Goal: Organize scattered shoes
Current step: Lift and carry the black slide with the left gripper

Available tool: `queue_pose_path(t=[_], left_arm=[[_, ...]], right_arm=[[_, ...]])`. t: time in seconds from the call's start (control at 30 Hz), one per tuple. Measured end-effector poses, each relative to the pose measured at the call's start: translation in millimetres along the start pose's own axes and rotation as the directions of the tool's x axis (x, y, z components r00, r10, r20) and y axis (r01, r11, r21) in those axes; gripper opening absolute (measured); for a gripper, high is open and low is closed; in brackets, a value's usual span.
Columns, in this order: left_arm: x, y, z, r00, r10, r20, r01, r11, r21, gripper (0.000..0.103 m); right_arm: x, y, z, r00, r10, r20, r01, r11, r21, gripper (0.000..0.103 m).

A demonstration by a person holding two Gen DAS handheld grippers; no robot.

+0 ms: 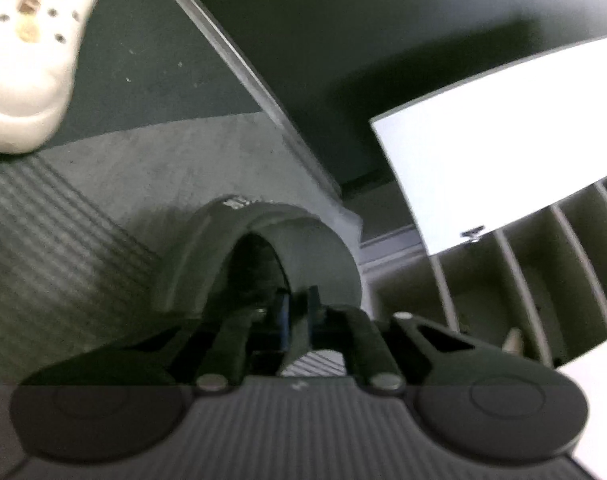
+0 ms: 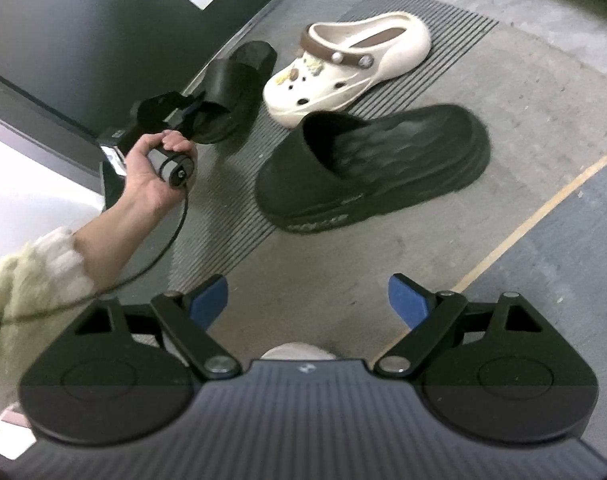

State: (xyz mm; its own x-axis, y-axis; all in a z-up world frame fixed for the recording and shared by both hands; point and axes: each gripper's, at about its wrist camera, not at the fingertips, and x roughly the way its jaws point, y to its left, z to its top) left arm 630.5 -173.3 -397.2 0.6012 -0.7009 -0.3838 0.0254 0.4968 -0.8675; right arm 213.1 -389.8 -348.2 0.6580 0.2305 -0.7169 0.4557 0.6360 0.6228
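My left gripper (image 1: 297, 316) is shut on the strap of a black slide sandal (image 1: 259, 252), which fills the middle of the left wrist view. The right wrist view shows that same black sandal (image 2: 233, 92) tilted off the floor, with the left gripper (image 2: 191, 118) clamped on it and a hand (image 2: 151, 172) on the handle. A cream clog (image 2: 343, 68) with a brown strap and charms lies on the ribbed mat (image 2: 223, 216); the cream clog (image 1: 27, 52) also appears at top left. A black platform slipper (image 2: 375, 168) lies in front of it. My right gripper (image 2: 307, 300) hangs open above the floor, empty.
A white shoe rack with slatted shelves (image 1: 523, 276) stands at right in the left wrist view, beside a dark wall and a metal floor rail (image 1: 239, 68). A yellow line (image 2: 515, 236) crosses the concrete floor. A fuzzy cream sleeve (image 2: 27, 280) and a cable (image 2: 171, 236) sit at left.
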Motion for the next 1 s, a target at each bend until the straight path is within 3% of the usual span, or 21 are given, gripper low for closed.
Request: queue_pose_path(t=[0.17,0.27,0.43,0.57,0.63,0.77,0.8,0.9,1.0], left_arm=[[-60.5,-12.9,-6.2,1.000,-0.008,-0.001,0.008,1.000,-0.011,0.008],[-95.5,-24.5,-12.7,1.000,-0.007,-0.004,0.007,1.000,-0.016,0.008],[-153.4,-63.1,-38.9,0.998,-0.034,-0.047,0.036,0.999,0.028,0.008],[-181.4,-97.6,-83.6,0.983,-0.099,-0.154,0.114,0.989,0.090,0.008],[-182.7,-104.4,-113.3,0.967,-0.136,-0.216,0.154,0.986,0.069,0.008],[-166.1,-107.8,-183.0,0.917,-0.175,-0.357,0.190,0.982,0.006,0.008],[-160.6,-107.4,-205.9,0.897,-0.179,-0.405,0.193,0.981,-0.007,0.008],[-149.5,-102.5,-254.9,0.855,-0.161,-0.494,0.178,0.984,-0.012,0.008],[-144.9,-91.7,-307.5,0.812,-0.131,-0.568,0.146,0.989,-0.020,0.008]], right_arm=[[-6.2,12.3,-14.6,0.999,0.047,-0.018,-0.047,0.999,-0.021,0.089],[-22.5,20.8,-19.4,0.998,0.062,0.021,-0.061,0.997,-0.042,0.089],[-65.3,9.0,-21.7,0.981,0.040,0.190,-0.039,0.999,-0.010,0.089],[-101.3,-6.0,-21.0,0.943,0.006,0.333,-0.020,0.999,0.038,0.089],[-112.0,-14.8,-20.4,0.929,-0.032,0.369,0.008,0.998,0.065,0.089],[-160.1,-64.6,-35.3,0.846,-0.216,0.488,0.131,0.971,0.202,0.089],[-169.7,-75.5,-41.0,0.825,-0.258,0.502,0.158,0.959,0.234,0.089],[-188.6,-106.2,-60.5,0.785,-0.370,0.497,0.217,0.916,0.339,0.089],[-197.7,-131.4,-79.2,0.758,-0.449,0.473,0.250,0.870,0.424,0.089]])
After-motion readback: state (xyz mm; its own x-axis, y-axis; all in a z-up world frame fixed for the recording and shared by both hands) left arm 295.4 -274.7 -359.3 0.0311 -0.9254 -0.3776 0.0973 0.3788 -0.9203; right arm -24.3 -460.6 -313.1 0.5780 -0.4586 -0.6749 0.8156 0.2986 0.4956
